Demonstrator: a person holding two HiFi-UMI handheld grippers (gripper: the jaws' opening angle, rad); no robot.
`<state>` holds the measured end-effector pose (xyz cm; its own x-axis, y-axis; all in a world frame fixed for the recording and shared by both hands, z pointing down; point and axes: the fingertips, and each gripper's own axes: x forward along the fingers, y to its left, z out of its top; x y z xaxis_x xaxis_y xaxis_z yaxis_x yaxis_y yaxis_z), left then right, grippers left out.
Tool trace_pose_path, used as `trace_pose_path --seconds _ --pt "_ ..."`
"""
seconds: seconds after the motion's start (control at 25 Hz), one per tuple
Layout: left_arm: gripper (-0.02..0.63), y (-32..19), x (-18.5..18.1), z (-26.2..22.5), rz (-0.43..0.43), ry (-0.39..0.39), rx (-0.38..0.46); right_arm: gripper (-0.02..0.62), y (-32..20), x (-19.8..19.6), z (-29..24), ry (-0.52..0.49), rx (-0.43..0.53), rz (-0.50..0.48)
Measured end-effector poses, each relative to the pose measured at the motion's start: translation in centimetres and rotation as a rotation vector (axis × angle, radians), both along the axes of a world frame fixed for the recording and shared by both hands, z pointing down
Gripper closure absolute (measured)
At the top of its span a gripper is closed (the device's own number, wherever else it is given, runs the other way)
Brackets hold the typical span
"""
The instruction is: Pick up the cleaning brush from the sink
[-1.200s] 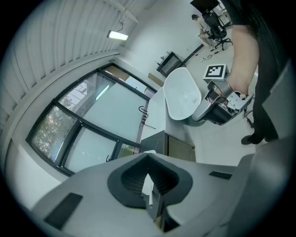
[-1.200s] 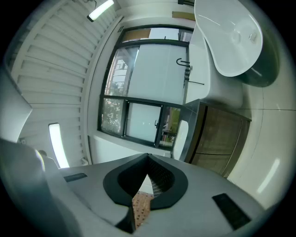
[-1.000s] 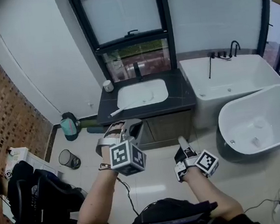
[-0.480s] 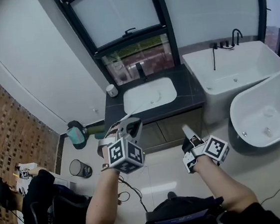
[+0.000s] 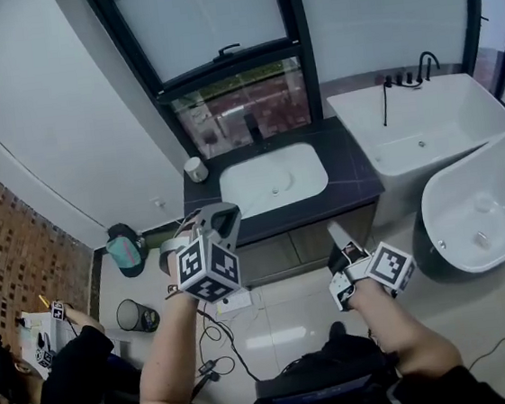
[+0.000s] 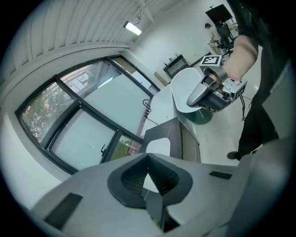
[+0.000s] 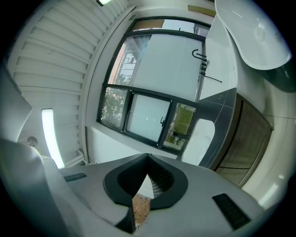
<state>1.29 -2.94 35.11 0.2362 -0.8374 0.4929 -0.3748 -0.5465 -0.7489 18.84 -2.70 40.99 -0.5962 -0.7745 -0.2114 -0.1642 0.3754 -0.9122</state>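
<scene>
Head view: left tool [image 5: 221,216], right tool [image 5: 335,231] near counter [image 5: 359,184] edge.

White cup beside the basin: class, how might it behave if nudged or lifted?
The white cup looks small, so probably light. It stands upright near the edge of the counter, so a push might tip it or slide it off.

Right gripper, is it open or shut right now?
Shut. The right gripper shows its jaw tips touching in its own view, with nothing held between them.
</scene>
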Motion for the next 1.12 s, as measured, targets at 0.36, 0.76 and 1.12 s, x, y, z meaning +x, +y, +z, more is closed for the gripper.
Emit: trace_pose_path --seconds 0.36,0.76,1.12 --pt "0.580 -14.9 -4.7 1.8 -0.042 0.030 -0.119 0.595 -14.6 -2.0 1.0 0.088 -0.021 0.021" --pt "0.580 -29.7 -16.5 5.6 0.015 0.102 -0.185 0.595 -27.6 -13.2 3.2 0.249 -0.067 0.086" --pt "0.580 -37.8 -29.2 6.0 0.129 0.146 -0.196 0.595 -36.1 -28.1 5.3 0.350 -0.106 0.166"
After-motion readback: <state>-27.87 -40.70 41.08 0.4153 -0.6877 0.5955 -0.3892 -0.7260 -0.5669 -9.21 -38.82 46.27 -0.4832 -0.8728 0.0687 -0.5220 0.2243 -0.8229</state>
